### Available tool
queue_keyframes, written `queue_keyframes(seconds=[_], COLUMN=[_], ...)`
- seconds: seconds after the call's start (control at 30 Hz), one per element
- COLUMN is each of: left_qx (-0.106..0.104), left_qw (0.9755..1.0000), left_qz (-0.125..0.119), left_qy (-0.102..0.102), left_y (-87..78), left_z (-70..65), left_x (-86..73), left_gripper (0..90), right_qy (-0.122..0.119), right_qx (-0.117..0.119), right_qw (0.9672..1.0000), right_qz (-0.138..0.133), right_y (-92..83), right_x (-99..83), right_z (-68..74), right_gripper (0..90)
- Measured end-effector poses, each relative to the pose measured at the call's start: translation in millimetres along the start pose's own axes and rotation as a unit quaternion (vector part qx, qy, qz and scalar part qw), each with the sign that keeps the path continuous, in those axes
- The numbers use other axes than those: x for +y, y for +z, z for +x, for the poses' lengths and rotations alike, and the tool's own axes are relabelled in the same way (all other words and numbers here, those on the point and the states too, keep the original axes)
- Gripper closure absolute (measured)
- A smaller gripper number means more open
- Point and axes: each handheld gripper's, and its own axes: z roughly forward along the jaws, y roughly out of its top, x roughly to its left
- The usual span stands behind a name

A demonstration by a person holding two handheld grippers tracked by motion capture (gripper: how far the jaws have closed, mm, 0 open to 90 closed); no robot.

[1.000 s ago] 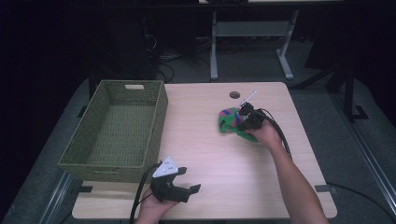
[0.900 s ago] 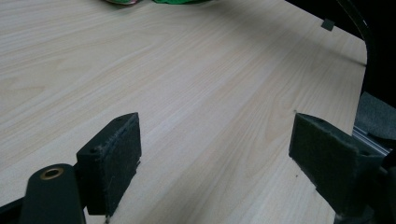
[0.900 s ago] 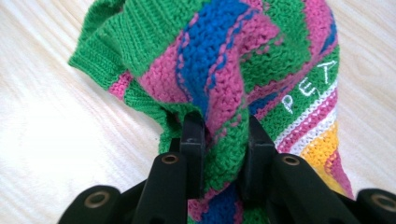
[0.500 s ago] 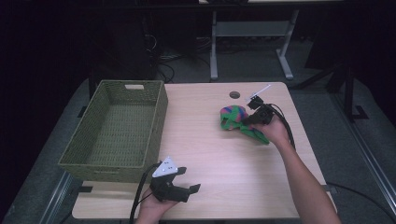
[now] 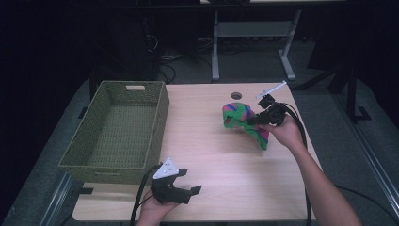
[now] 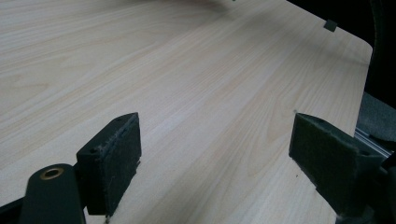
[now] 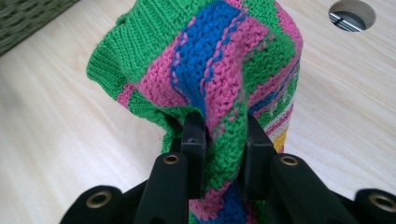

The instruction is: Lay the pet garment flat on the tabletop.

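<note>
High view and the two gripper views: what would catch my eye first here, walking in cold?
The bright knitted cloth in green, pink and blue stripes, pinched in the right gripper above the right half of the pale wooden table; the right gripper view shows the black jaws clamped on a fold of it. Next, the empty green woven basket at the table's left, and the left gripper open at the near edge.

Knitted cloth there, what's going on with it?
A person's right tongs are clamped on a fold of the green, pink and blue knitted cloth, holding it up over the right side of the table. The woven basket sits at the left with nothing in it. The left tongs rest open near the table's front edge, nothing between them.
</note>
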Motion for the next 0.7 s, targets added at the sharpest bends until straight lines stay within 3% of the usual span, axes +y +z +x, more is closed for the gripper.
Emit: queue_keyframes(seconds=[0.37, 0.7], left_qx=[0.002, 0.005], left_qw=[1.0000, 0.9999], left_qz=[-0.003, -0.006], left_qy=[-0.005, -0.008], left_y=[-0.9, -2.6], left_z=[0.3, 1.4], left_x=[-0.3, -0.4], left_gripper=[16.4, 16.4], right_qy=[-0.021, -0.020], right_qx=[0.025, 0.052], right_qw=[0.9994, 0.9984], right_qz=[-0.016, -0.011], right_y=[-20.6, -18.1], right_x=[-18.2, -44.3], right_z=[30.0, 49.2], right_gripper=[74.8, 74.8])
